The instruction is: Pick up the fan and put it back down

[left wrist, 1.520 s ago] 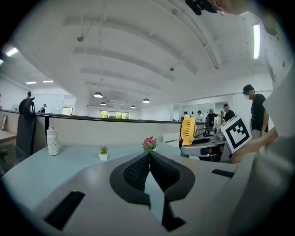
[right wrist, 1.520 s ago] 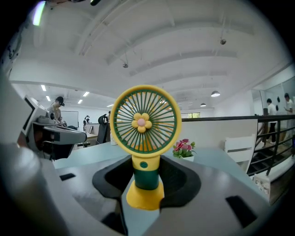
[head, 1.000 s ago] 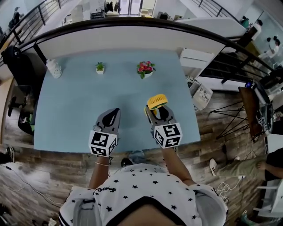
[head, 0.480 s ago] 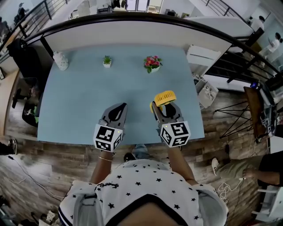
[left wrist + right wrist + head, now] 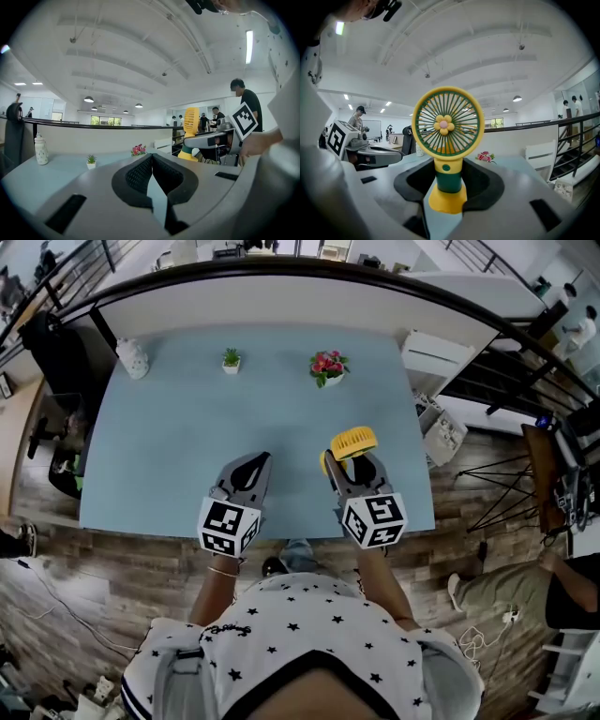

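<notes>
The right claw point(image 5: 343, 461) pinches the fan point(image 5: 352, 441) by its green stem, one black pad on each side, as the right gripper view point(image 5: 449, 177) shows plainly. The fan point(image 5: 444, 125) stands upright, its round yellow cage with the flower centre above the pads and its yellow foot point(image 5: 447, 198) below them. From the head view it sits over the near right part of the pale blue tabletop point(image 5: 178, 456), close to the front edge. Whether the foot touches the tabletop I cannot tell.

The left claw point(image 5: 260, 458) is pressed together and holds nothing. In the left gripper view point(image 5: 151, 158) its pad tips meet, with only a thin wedge of tabletop showing behind them. It hovers over the near middle of the tabletop, beside the right claw but apart from it. From that view the fan point(image 5: 191, 123) shows off to the right.

Along the far edge of the tabletop stand a white jar point(image 5: 132, 358) at the left corner, a small green plant point(image 5: 231, 359) near the middle, and a pot of pink flowers point(image 5: 327, 367) to its right, all well apart from the fan
</notes>
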Action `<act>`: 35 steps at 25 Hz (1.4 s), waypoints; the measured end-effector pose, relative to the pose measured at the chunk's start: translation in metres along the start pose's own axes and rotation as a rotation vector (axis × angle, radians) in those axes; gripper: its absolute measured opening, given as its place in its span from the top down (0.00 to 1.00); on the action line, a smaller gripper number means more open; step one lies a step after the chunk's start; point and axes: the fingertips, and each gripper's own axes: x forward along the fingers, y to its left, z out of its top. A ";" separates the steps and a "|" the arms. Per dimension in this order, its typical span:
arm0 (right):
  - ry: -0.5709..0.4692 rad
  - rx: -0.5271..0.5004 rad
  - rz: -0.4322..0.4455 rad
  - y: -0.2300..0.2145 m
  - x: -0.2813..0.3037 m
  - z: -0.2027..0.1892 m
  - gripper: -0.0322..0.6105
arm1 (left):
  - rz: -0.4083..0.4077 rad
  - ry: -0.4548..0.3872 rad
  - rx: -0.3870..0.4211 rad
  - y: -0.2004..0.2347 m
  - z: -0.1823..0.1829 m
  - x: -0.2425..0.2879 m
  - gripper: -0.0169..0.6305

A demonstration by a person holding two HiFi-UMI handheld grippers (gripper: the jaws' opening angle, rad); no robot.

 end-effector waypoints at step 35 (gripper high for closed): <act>0.039 0.005 0.040 -0.022 0.068 -0.023 0.68 | 0.128 0.053 -0.031 0.047 -0.012 0.008 0.93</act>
